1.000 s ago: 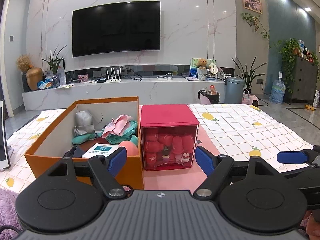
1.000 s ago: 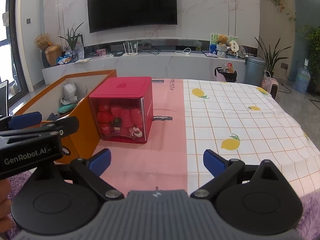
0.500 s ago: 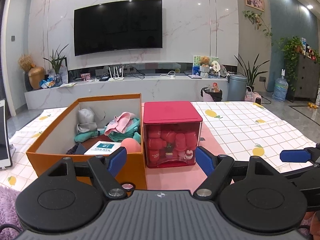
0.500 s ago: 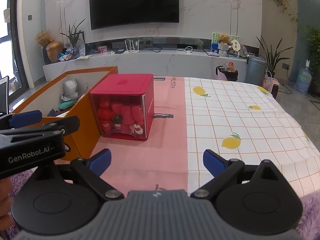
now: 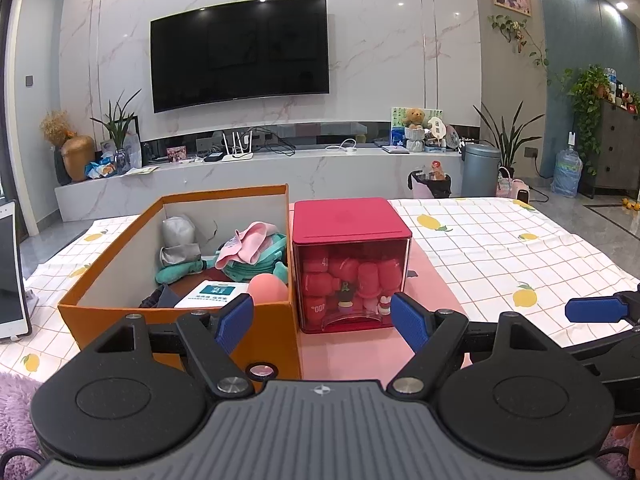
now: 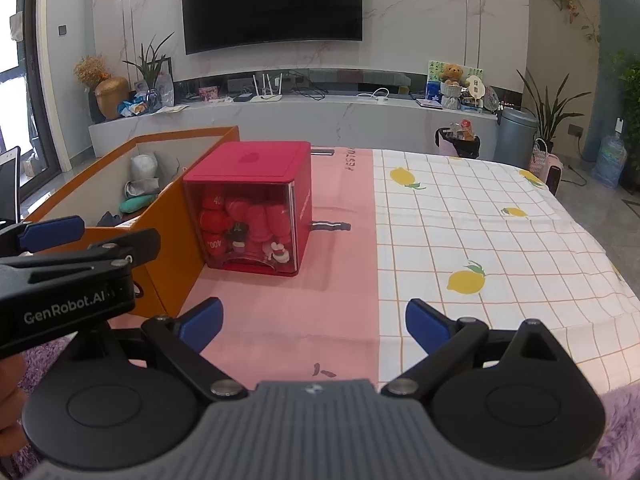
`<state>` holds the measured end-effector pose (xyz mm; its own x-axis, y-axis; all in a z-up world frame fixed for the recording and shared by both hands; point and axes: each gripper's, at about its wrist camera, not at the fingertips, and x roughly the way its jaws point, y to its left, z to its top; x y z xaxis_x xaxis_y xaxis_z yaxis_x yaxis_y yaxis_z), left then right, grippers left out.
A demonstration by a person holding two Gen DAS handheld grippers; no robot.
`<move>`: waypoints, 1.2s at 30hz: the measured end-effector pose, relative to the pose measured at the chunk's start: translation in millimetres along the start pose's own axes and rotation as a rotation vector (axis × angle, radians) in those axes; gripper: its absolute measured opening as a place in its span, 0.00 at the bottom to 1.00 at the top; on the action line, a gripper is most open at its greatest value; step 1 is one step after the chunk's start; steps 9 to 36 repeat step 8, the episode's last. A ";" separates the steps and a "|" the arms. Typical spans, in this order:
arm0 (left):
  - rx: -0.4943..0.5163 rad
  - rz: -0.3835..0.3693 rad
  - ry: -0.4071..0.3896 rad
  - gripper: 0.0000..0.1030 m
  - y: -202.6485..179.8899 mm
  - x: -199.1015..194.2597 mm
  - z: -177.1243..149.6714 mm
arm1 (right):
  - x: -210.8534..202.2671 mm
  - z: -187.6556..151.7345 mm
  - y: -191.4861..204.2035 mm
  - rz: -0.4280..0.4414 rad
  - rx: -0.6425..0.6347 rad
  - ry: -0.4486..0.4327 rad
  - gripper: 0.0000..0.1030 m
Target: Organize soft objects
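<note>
- The left gripper [image 5: 322, 322] hangs over the near edge of the table with its jaws wide apart, holding nothing.
- The right gripper [image 6: 314, 325] is just the same.
- The orange box [image 5: 120, 256] of soft things [image 5: 248, 254] sits at the table's left side.
- The red box [image 5: 350, 264] touches its right wall.
- A TV [image 5: 240, 50] hangs far behind.

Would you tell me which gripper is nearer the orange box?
Left. The left gripper hovers at the orange box's front right corner; the right gripper sits further right, over the pink cloth.
</note>
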<state>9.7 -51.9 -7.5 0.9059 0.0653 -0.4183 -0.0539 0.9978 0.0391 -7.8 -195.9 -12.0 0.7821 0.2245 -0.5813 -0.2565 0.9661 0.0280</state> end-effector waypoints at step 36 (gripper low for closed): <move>-0.004 0.001 -0.005 0.89 0.7 0.3 -1.5 | 0.5 -0.5 -0.1 0.002 0.001 0.002 0.93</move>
